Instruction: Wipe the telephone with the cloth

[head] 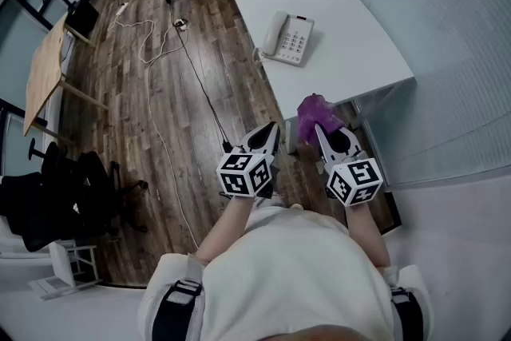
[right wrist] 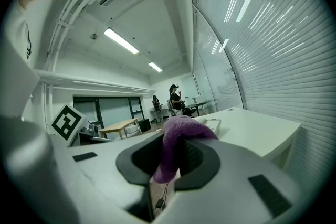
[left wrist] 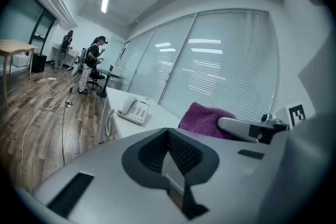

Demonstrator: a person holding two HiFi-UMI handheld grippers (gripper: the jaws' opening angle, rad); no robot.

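Observation:
A white desk telephone [head: 287, 37] with a coiled cord sits on the white table [head: 351, 52], nearer its left edge; it also shows in the left gripper view as the telephone [left wrist: 133, 110]. A purple cloth [head: 315, 116] hangs bunched from my right gripper [head: 318, 128], which is shut on it just short of the table's near edge. In the right gripper view the cloth [right wrist: 176, 147] drapes over the closed jaws. My left gripper [head: 271, 132] is held beside the right one over the floor, shut and empty; its own view shows the jaws [left wrist: 168, 157] meeting.
Cables [head: 160, 44] trail across the wooden floor left of the table. A wooden desk [head: 44, 72] and black office chairs [head: 56, 196] stand at the far left. A glass wall with blinds [head: 447, 52] runs along the table's right side. A person [left wrist: 90, 63] stands far back.

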